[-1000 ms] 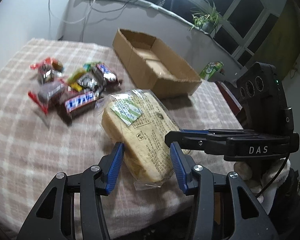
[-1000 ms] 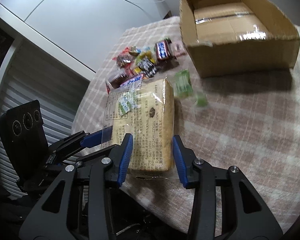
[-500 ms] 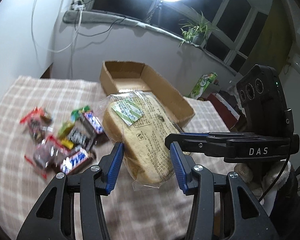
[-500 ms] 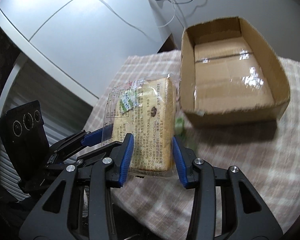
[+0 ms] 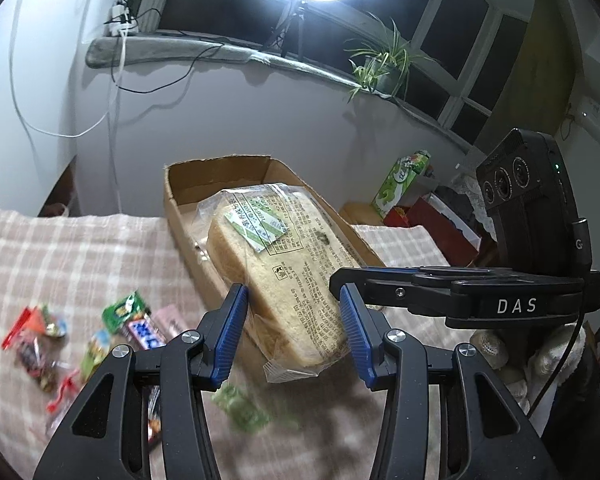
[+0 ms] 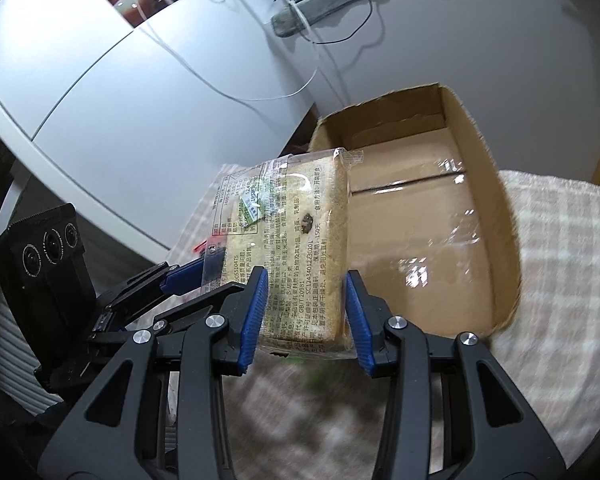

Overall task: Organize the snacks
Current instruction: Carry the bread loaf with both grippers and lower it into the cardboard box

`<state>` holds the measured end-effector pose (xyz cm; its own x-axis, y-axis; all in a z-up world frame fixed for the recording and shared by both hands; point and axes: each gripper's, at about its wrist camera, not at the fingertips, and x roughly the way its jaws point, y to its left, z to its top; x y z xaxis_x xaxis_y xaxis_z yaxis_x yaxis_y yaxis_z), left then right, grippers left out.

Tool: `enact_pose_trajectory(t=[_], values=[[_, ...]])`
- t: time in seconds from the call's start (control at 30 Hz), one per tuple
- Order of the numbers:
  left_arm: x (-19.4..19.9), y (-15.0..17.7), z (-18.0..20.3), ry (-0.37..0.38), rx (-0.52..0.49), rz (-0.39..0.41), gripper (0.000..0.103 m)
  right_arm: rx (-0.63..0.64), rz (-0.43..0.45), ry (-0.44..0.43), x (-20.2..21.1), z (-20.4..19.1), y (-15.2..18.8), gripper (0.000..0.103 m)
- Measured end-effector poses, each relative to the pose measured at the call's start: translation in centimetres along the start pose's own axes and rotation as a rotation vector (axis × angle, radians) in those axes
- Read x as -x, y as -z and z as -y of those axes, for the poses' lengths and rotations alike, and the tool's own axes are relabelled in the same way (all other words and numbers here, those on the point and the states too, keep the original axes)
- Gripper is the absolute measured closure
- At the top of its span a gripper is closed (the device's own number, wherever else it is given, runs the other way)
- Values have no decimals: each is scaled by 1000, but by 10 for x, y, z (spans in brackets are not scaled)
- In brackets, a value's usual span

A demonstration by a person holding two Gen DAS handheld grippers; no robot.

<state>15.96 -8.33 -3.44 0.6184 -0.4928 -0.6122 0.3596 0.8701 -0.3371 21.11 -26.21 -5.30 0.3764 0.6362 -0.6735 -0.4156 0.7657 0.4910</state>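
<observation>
A bagged loaf of sliced bread (image 5: 288,264) hangs in the air above the checked tablecloth, gripped from two sides. My left gripper (image 5: 294,334) is shut on its near end, and my right gripper (image 6: 306,316) is shut on the adjoining corner of the bread (image 6: 300,248). In the left wrist view the right gripper (image 5: 380,280) comes in from the right. The open cardboard box (image 5: 188,208) lies just behind the loaf; its brown floor (image 6: 420,240) has nothing on it. Several small wrapped snacks (image 5: 140,324) lie on the cloth at the lower left.
The checked tablecloth (image 5: 80,256) covers the table. A green carton (image 5: 400,180) and red boxes stand past the table's right edge. A windowsill with cables, a potted plant (image 5: 380,64) and a ring light sit behind. A white cabinet (image 6: 140,80) stands at the left.
Both grippers have lifted the bread off the cloth and carried it toward the cardboard box, which now looms close behind it. The small snacks have dropped to the lower left of the left view.
</observation>
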Motion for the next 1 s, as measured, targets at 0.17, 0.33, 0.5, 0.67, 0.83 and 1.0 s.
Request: enact_pose_trajectory(t=[0.17,0.33,0.5,0.67,0.83,1.0], values=[[-18,-4,-1,3,3,-26,57,-20,-10,6,-7,19,-9,61],[-32,-2,0,10,6,-54,57,-34,-25,20,-13,31,-9,61],[-38,-1,1,5,-1,-66,58,-47,-35,32,-19,39,-11,61],[-42,-1,0,-23,-8,-78,58,-37,-36,50,-20,39,-12,61],[-38,-1,-2,-35,-11,-69,58,-34,-26,88,-18,38,-11,61],[-27,-1,-4,-43,-10,-50,58,-35,-8,104,-11,38,-8,61]])
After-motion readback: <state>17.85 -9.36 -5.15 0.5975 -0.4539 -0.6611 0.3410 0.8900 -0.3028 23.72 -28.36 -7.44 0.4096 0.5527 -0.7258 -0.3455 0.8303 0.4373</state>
